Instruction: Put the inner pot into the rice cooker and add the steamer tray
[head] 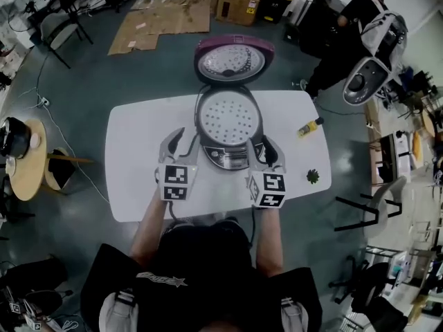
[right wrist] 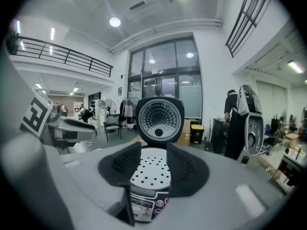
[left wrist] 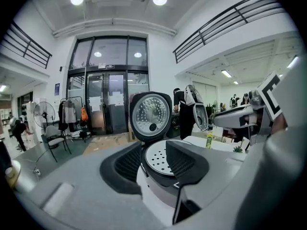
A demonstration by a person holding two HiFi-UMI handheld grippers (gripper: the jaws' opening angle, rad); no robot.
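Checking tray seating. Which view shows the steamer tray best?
Head view: the whole steamer tray shows from above, inside the rice cooker. Both gripper views see it low and oblique, their jaws covering its sides.

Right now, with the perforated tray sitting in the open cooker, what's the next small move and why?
Probably ease both tools back toward the near edge of the table. The steamer tray lies level in the rice cooker, whose lid stands open. The left tool and right tool flank its front, jaws apart with nothing between them, so nothing looks left to place.
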